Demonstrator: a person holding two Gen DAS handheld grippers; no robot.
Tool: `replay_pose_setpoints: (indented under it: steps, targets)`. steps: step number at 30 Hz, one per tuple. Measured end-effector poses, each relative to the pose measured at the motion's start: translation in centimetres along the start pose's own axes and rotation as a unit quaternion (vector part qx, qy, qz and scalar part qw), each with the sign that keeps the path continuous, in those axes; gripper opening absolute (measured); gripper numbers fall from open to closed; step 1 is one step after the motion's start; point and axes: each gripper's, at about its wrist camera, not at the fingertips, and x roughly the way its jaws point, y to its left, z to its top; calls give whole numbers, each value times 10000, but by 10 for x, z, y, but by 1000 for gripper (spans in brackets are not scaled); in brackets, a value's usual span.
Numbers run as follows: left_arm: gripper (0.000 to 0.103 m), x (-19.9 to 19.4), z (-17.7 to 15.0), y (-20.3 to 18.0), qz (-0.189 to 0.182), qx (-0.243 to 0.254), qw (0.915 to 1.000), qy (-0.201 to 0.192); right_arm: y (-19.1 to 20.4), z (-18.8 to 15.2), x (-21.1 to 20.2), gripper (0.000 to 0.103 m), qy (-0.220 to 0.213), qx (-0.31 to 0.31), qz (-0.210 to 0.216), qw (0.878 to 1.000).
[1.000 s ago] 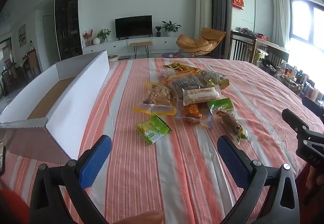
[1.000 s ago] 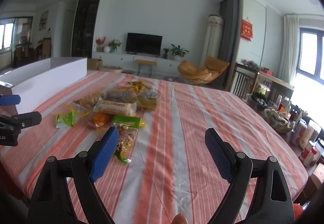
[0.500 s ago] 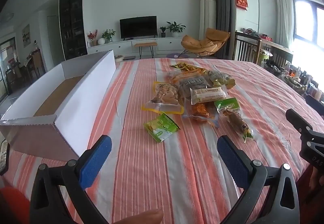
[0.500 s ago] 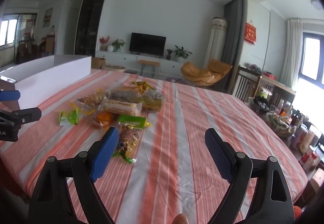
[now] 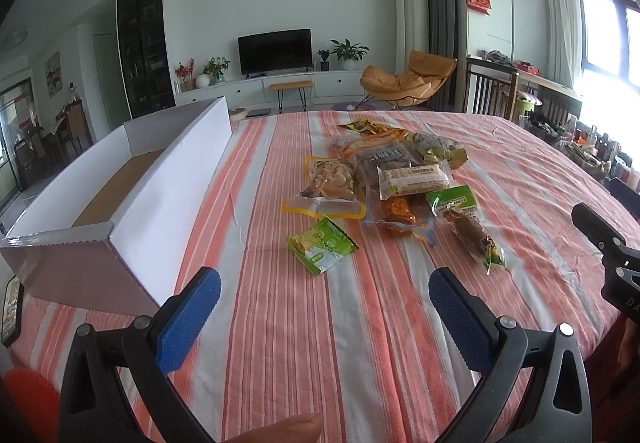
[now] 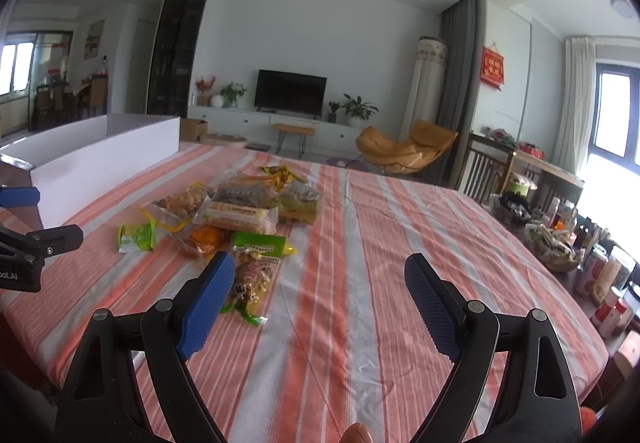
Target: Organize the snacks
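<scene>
Snacks [image 5: 392,179] piled mid-bench [image 5: 304,323], white box [image 5: 160,211] left. Left gripper [image 5: 324,307] and right gripper [image 6: 320,299] both spread wide, empty, above cloth.

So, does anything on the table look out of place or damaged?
Nothing looks damaged or spilled. The snack packets lie in a loose overlapping heap beside the white cardboard box, and one small green packet lies apart.

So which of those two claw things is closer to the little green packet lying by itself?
Left. The left gripper hovers open just short of the small green packet, almost lined up with it. The right gripper, also open, sits further right, near the sausage snack.
</scene>
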Motion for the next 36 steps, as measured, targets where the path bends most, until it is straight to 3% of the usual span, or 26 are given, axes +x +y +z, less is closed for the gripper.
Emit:
replay_pose_setpoints:
  steps: [24,36]
  targets:
    - [103,7,-7,1,115,26,9999,88,0,-7,8,89,115,0,104,9999]
    - [103,35,-21,11,269,-33,9976,644,6,-13,13,89,336,-93,268,9990]
